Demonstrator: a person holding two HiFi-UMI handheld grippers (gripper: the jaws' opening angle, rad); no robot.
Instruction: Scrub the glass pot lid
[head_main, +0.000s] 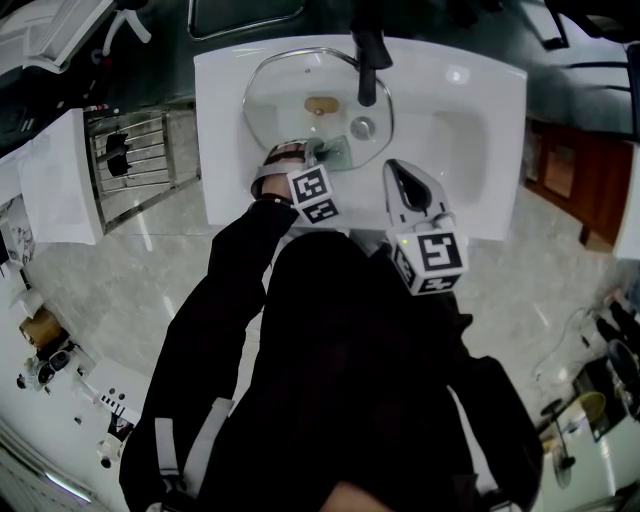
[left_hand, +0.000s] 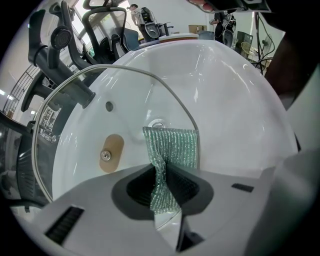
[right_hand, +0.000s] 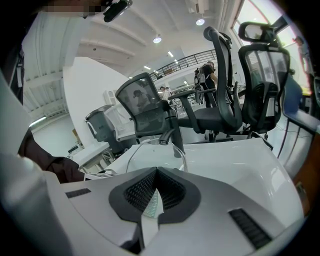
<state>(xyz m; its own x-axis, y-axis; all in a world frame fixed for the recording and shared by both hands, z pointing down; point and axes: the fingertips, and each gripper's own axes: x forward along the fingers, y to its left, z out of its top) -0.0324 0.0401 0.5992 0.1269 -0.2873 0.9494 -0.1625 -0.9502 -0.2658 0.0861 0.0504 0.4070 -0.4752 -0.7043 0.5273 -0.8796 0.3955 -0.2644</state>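
1. A person in black sleeves (head_main: 225, 310) stands at a white sink (head_main: 470, 110), holding a gripper in each hand over the near side of the basin.
2. The glass pot lid (head_main: 285, 95) rests inside the basin, its brown knob (head_main: 321, 104) near its middle. The black faucet (head_main: 368, 65) reaches over its far right part.
3. The left gripper (head_main: 322, 156) has its tongs clamped on a green mesh scrub cloth (head_main: 337, 152). The left gripper view shows the cloth (left_hand: 172, 147) pinched to a narrow waist between the dark pads of the left gripper (left_hand: 162, 186), then fanning out flat beyond them.
4. The free end of the cloth lies at the near right rim of the lid (left_hand: 85, 135). Whether it presses on the glass cannot be told.
5. The right gripper (head_main: 398, 172) hovers just right of the lid, above the basin's near edge. In its own view the tongs of the right gripper (right_hand: 156, 192) are closed together, pointed across the sink (right_hand: 240, 160) toward the lid's curved rim (right_hand: 181, 152) and the faucet (right_hand: 169, 134).
6. Office chairs (right_hand: 227, 100) stand behind the sink.
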